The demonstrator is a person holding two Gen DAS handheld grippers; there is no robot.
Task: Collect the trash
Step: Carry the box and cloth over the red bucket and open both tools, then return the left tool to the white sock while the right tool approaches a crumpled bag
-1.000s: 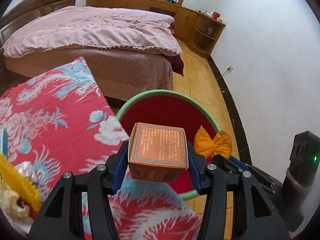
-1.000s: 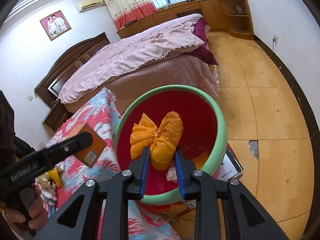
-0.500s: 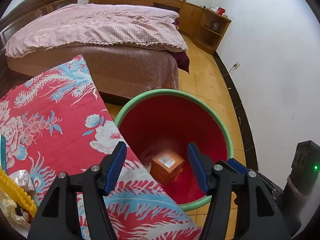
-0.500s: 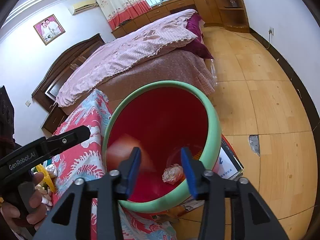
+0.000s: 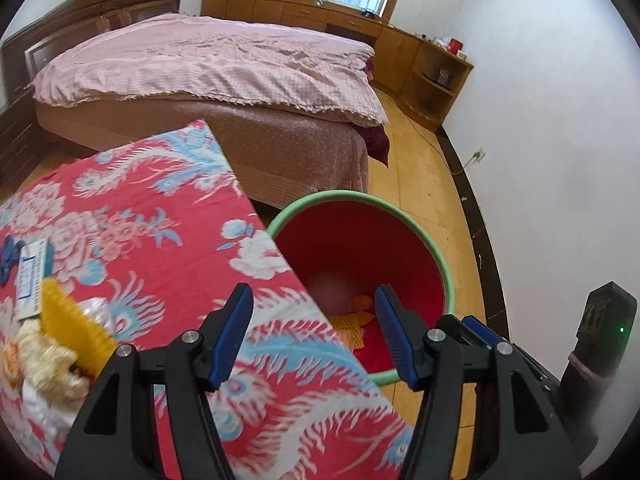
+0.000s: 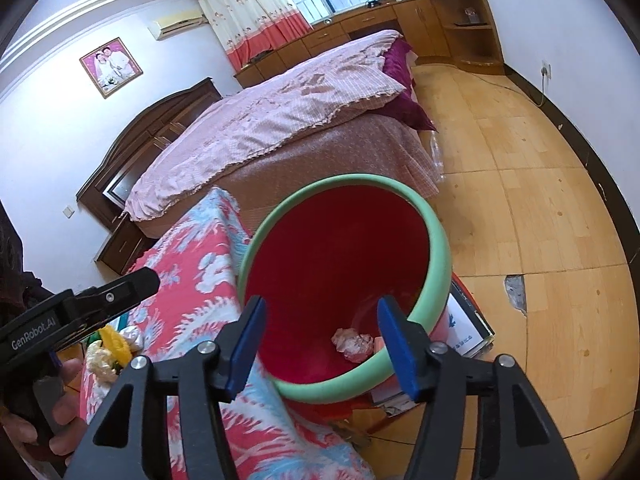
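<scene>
A red trash bin with a green rim point(image 5: 434, 258) stands on the floor against the table's edge. My left gripper point(image 5: 314, 320) is open and empty above that edge, with the bin just beyond it. Orange trash point(image 5: 362, 304) lies at the bin's bottom. My right gripper point(image 6: 320, 320) hovers over the bin point(image 6: 438, 240), its jaws opening with nothing between them. A crumpled white wad point(image 6: 352, 342) lies inside. On the red floral tablecloth point(image 5: 140, 220) sit a yellow comb-like piece point(image 5: 68, 320), crumpled wrappers point(image 5: 44, 356) and a blue-white box point(image 5: 32, 276).
A large bed with a pink cover point(image 5: 208, 64) stands beyond the table. Booklets point(image 6: 468, 328) lie under the bin on the wooden floor point(image 6: 540, 208). A person's hand point(image 6: 60, 412) holds the left gripper's handle point(image 6: 80, 312). Wooden cabinets point(image 5: 424, 64) line the far wall.
The left gripper let go of an orange box and the right let go of an orange wrapper; both dropped into the bin. Both jaws spread wider, and the left gripper drew back over the table.
</scene>
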